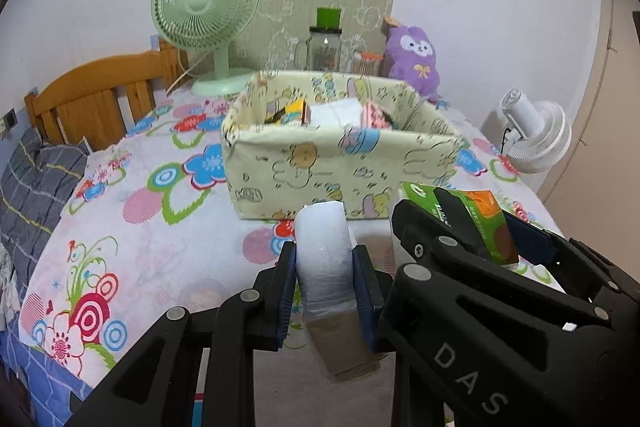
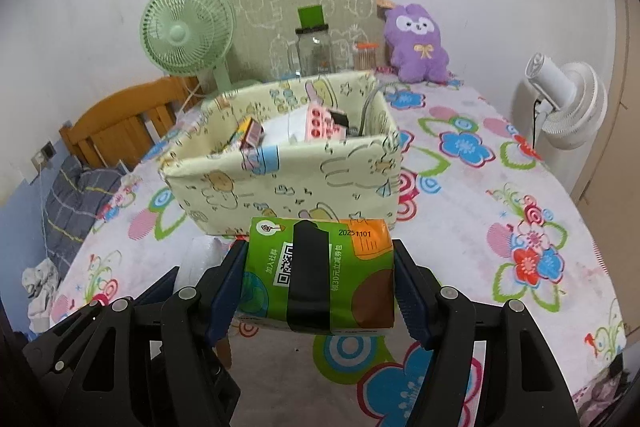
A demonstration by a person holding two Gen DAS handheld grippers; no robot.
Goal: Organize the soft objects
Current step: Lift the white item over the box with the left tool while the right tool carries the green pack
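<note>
Holding: left gripper (image 1: pixel 325 279) pinching a white plastic-wrapped roll (image 1: pixel 326 259), right gripper (image 2: pixel 320 277) pinching a green tissue pack (image 2: pixel 320 275), both above the bedspread (image 2: pixel 480 195) before the fabric storage box's (image 2: pixel 288 183) near wall; lift clear of rim, release inside.

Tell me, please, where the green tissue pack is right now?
The green tissue pack is clamped in the right tongs, just before the fabric storage box on the floral bedsheet.
</note>
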